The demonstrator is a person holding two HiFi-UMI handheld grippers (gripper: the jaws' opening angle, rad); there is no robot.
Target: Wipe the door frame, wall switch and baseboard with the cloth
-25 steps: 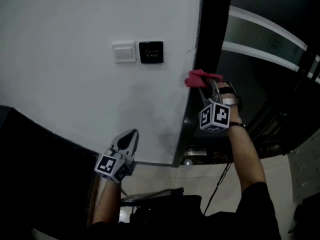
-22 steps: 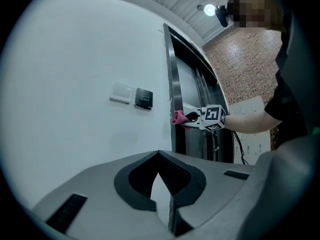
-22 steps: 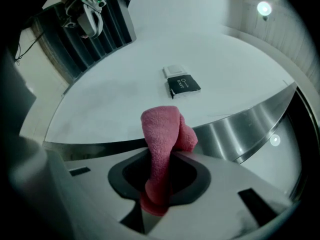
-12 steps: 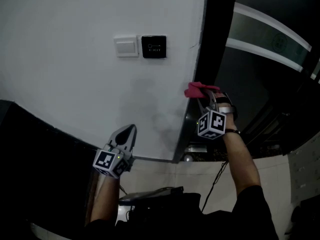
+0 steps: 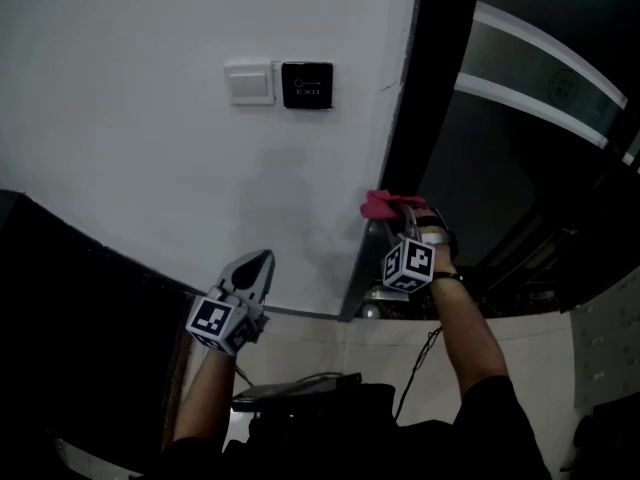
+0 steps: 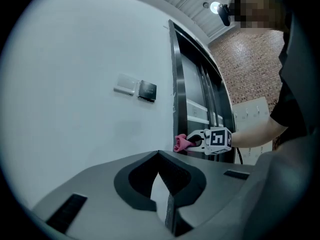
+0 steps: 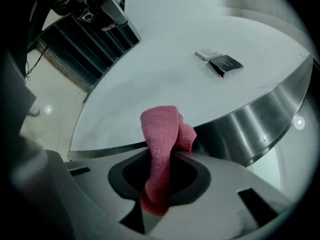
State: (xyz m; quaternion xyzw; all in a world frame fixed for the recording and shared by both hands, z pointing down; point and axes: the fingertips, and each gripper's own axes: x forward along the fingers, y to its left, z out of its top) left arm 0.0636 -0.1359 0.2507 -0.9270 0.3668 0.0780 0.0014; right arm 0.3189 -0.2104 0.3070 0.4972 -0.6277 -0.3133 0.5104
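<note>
Head view: high, steeply down wall [image 5: 150, 148] to floor [image 5: 330, 348]. Left gripper view: back from wall. Right gripper view: close against door frame [image 7: 260, 129]. All share wall switch [image 5: 249, 83].

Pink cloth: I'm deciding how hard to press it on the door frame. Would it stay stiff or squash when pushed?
The cloth is probably floppy: it bunches and folds where the right gripper pinches it. Likely light, since its free end stands above the jaws without sagging. Its nubbly surface should drag rather than slip on the door frame.
</note>
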